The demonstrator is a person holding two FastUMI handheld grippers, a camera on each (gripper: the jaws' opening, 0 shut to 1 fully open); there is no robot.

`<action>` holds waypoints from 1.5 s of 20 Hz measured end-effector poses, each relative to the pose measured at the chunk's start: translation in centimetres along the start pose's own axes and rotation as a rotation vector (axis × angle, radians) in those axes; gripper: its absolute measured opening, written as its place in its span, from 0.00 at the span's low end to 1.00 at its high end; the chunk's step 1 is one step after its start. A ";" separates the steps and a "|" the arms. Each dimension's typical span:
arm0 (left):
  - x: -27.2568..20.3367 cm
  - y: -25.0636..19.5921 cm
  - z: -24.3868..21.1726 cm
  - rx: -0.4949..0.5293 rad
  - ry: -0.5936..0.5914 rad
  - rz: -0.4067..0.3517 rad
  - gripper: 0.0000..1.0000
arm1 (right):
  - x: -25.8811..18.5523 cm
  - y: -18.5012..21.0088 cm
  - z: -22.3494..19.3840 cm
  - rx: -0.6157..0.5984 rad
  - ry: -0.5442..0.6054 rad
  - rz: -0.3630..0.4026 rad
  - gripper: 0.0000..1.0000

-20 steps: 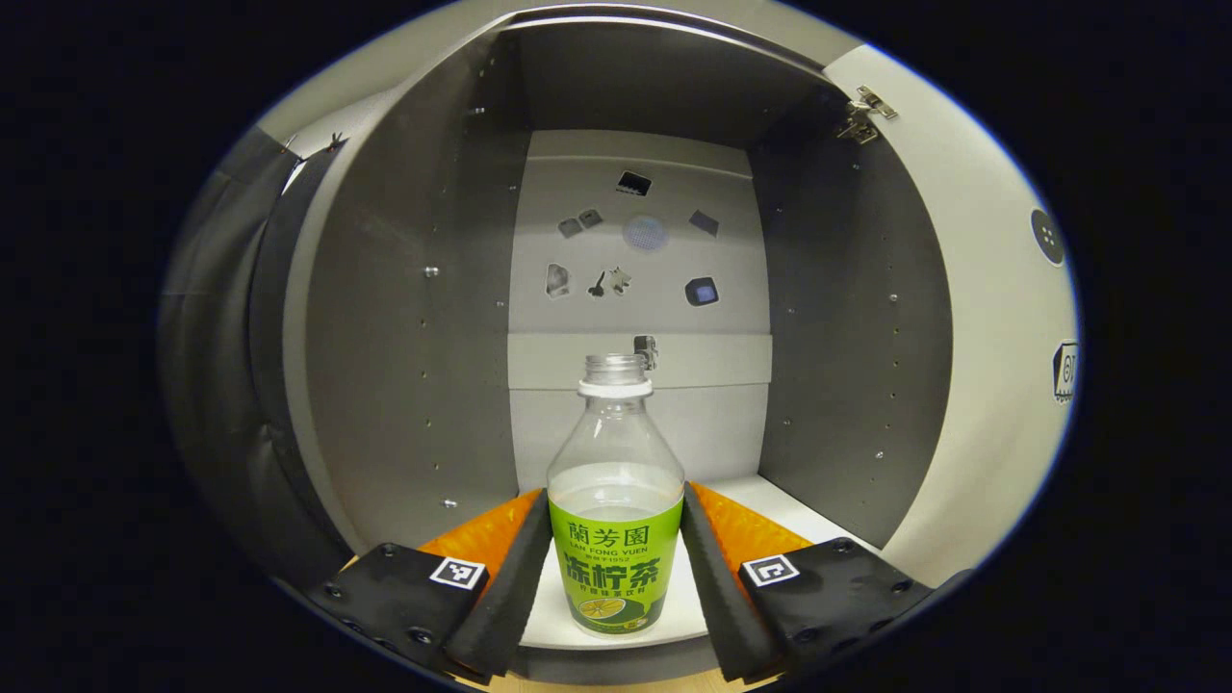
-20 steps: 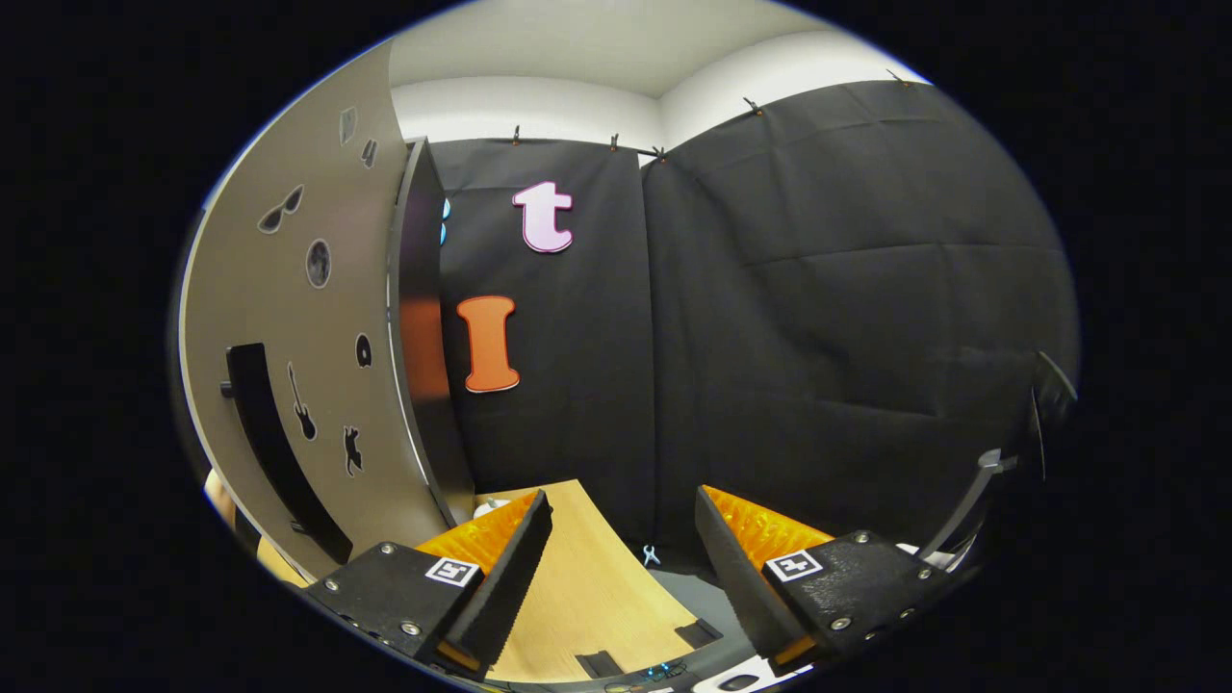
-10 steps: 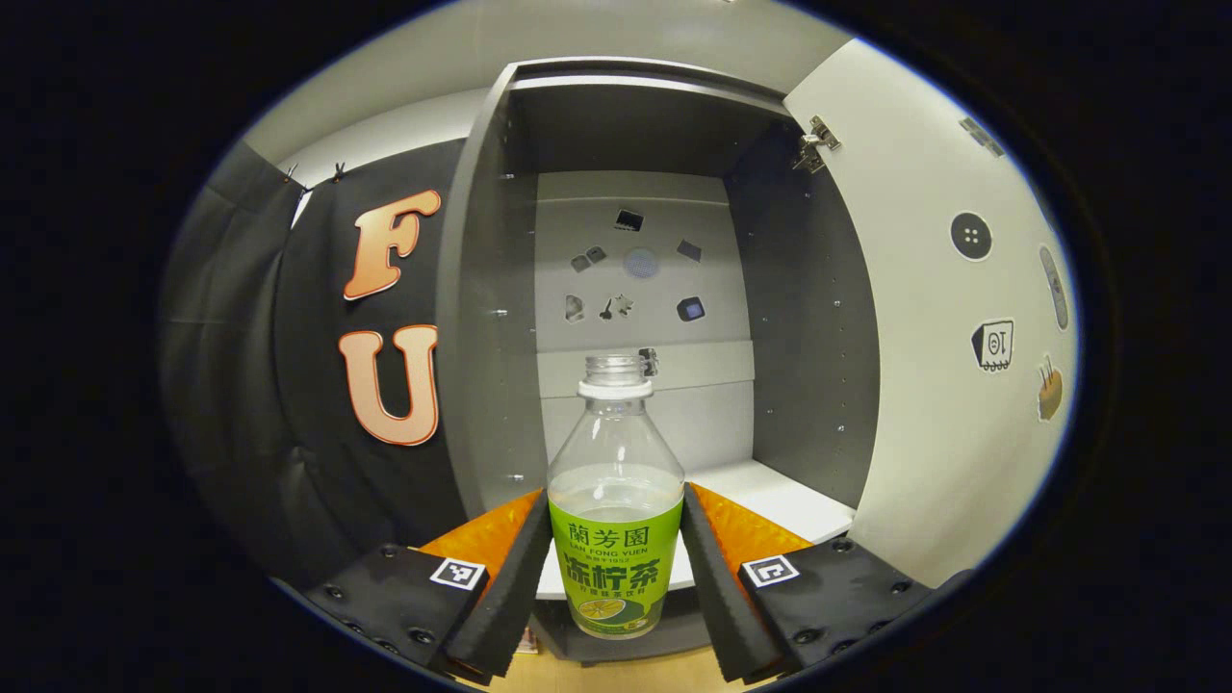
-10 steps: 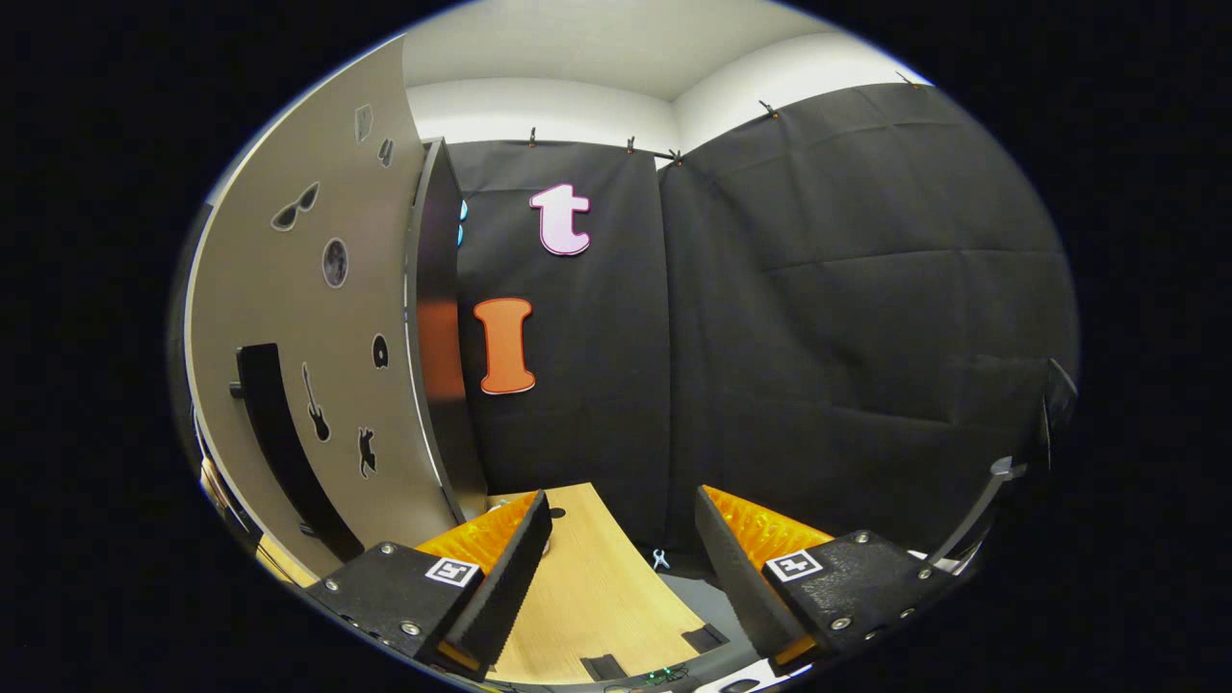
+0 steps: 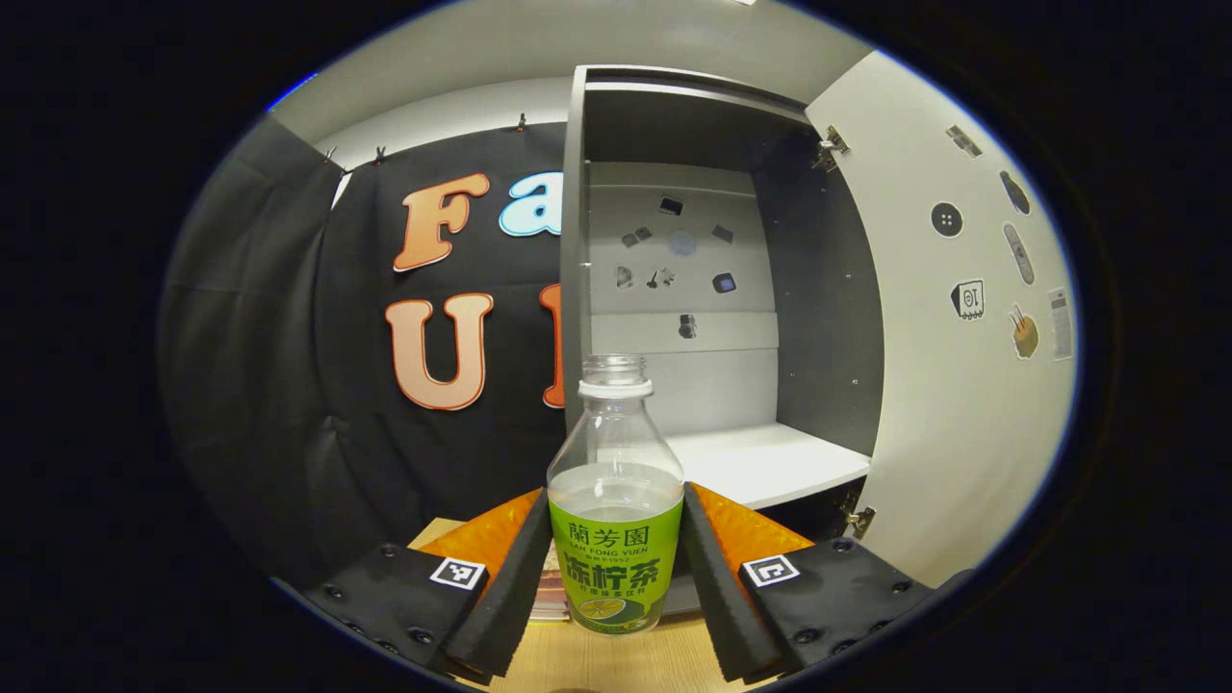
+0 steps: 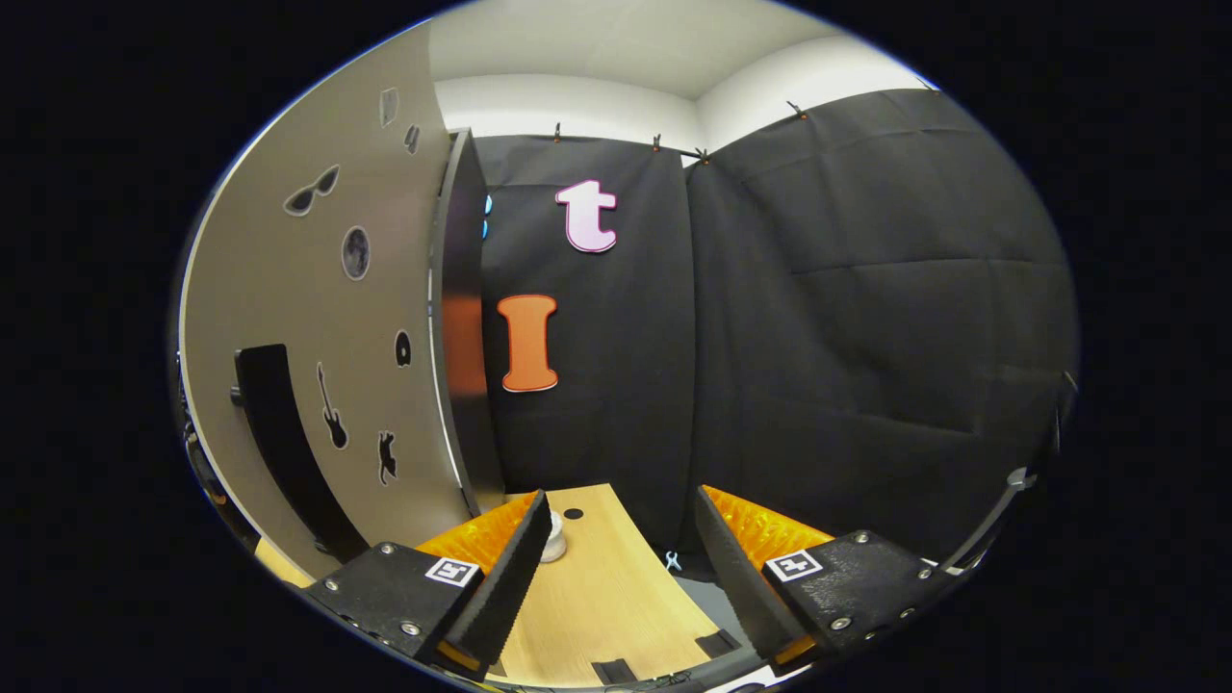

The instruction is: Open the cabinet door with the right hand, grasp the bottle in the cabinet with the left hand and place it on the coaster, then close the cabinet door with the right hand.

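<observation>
Bottle (image 5: 616, 500) upright, neck up, clamped in left tongs (image 5: 614, 568); right tongs (image 6: 621, 568) apart.

The only real writing I could see stood on the bottle (image 5: 616, 452): a green label (image 5: 616, 568) printed with large characters and a line of small capitals. A sticker (image 5: 969, 298) inside the open cabinet door (image 5: 924, 433) seemed to carry two digits, too small to be sure. Square black-and-white coded markers (image 5: 457, 573) sat on the left gripper (image 5: 614, 493) and the right gripper (image 6: 624, 500).
</observation>
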State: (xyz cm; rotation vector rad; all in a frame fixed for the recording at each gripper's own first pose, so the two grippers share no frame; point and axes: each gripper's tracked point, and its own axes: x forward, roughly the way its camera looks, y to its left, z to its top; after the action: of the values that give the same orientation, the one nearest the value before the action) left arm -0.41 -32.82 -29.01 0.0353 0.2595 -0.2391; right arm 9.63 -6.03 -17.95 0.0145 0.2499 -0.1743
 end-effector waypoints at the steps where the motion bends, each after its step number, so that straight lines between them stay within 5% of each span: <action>1: -0.4 0.4 -0.8 -0.007 0.006 0.003 0.82 | 0.2 0.2 0.0 -0.002 0.001 0.007 0.93; 20: -5.9 5.2 -22.3 -0.108 0.266 0.079 0.82 | -0.6 -0.5 -1.2 -0.013 0.052 -0.017 0.93; 30: -6.3 5.6 -27.0 -0.118 0.310 0.094 0.83 | -1.4 -0.7 -1.7 -0.015 0.074 -0.034 0.98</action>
State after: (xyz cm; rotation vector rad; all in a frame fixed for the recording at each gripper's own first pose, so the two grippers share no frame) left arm -11.67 -24.17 -53.42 -0.0331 0.5789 -0.1232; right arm 7.76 -6.43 -19.26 0.0018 0.3255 -0.2060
